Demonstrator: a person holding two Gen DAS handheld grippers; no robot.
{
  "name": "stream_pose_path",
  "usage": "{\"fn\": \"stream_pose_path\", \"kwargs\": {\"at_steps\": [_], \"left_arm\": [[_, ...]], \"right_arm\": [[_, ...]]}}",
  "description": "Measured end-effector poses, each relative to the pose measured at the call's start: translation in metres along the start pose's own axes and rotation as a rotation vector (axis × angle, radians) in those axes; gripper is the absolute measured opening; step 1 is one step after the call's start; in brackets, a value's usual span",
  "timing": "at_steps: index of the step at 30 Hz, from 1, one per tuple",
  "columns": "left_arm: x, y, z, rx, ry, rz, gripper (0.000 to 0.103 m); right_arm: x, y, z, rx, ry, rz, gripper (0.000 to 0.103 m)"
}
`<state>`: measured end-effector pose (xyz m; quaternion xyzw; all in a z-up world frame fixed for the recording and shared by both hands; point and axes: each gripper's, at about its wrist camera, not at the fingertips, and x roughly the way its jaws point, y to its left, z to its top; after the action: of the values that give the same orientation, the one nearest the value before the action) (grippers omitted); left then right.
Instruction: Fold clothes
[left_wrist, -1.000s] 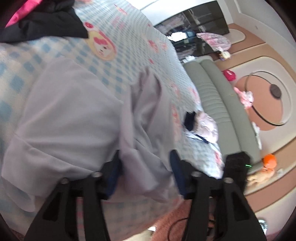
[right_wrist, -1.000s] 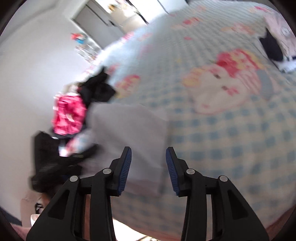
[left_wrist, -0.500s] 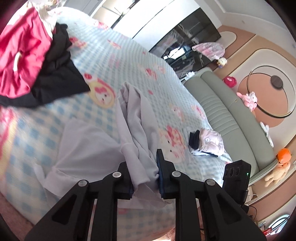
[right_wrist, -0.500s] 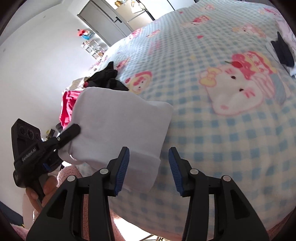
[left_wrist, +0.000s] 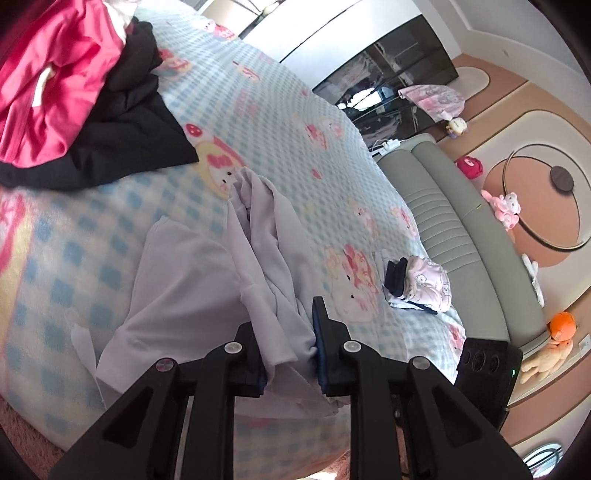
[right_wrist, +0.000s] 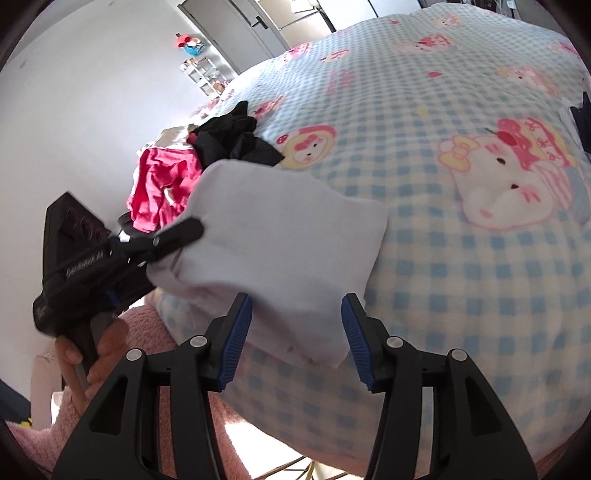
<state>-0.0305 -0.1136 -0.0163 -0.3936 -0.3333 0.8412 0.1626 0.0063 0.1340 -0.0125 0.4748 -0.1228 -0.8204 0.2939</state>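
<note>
A pale lilac garment (left_wrist: 192, 280) lies on the blue checked bed cover (left_wrist: 280, 122). My left gripper (left_wrist: 288, 350) is shut on a bunched edge of it and holds that edge lifted off the bed. In the right wrist view the same garment (right_wrist: 280, 240) stretches from the left gripper (right_wrist: 177, 232), held in a person's hand at the left, toward the bed's near edge. My right gripper (right_wrist: 295, 339) hovers over the garment's near corner, its jaws opening, pads clear of the cloth.
A heap of pink (left_wrist: 55, 74) and black (left_wrist: 125, 122) clothes lies at the bed's far left. A small folded pile (left_wrist: 424, 280) sits near the right edge, beside a grey-green padded bench (left_wrist: 454, 229). Pink carpet (right_wrist: 147, 332) lies below the bed.
The left gripper shut on the garment's edge and lifted it, drawing the cloth into a ridge. The right gripper's jaws widened and it shifted along the garment's near corner.
</note>
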Motion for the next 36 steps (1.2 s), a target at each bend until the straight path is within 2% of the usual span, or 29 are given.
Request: {"fn": "stream_pose_path", "kwargs": {"at_steps": [3,8,12,14,16,18,22,27,31,34,36], "left_arm": [[0.005,-0.004,0.006,0.013,0.010,0.000,0.020],[0.008,-0.007,-0.004,0.008,-0.006,0.021,0.020],[0.004,-0.005,-0.006,-0.009,-0.025,0.025,0.020],[0.002,-0.004,-0.006,-0.017,-0.031,0.006,0.020],[0.003,-0.004,-0.008,-0.023,-0.034,0.011,0.020],[0.003,-0.004,-0.010,-0.028,-0.041,0.013,0.020],[-0.006,-0.009,-0.010,-0.011,-0.067,0.010,0.019],[-0.019,-0.012,-0.002,0.011,-0.100,0.048,0.018],[-0.032,0.005,-0.004,-0.024,-0.126,0.079,0.018],[-0.034,0.025,-0.008,-0.091,-0.113,0.074,0.018],[-0.031,0.032,-0.011,-0.086,-0.103,0.110,0.018]], "right_arm": [[0.006,0.010,-0.007,-0.080,0.031,-0.030,0.055],[0.022,0.000,-0.013,-0.035,0.036,-0.088,0.057],[0.020,0.005,-0.018,-0.103,0.054,-0.205,0.056],[0.020,0.003,-0.022,-0.129,0.061,-0.242,0.060],[0.029,-0.007,-0.023,-0.086,0.096,-0.204,0.060],[0.035,-0.017,-0.022,-0.012,0.093,-0.151,0.060],[0.040,-0.016,-0.021,-0.034,0.068,-0.216,0.060],[0.034,-0.016,-0.020,-0.006,0.073,-0.208,0.060],[0.021,-0.011,-0.012,-0.023,0.071,-0.191,0.060],[0.025,-0.010,-0.007,-0.054,0.068,-0.226,0.061],[0.029,-0.009,-0.009,-0.065,0.083,-0.247,0.061]]}}
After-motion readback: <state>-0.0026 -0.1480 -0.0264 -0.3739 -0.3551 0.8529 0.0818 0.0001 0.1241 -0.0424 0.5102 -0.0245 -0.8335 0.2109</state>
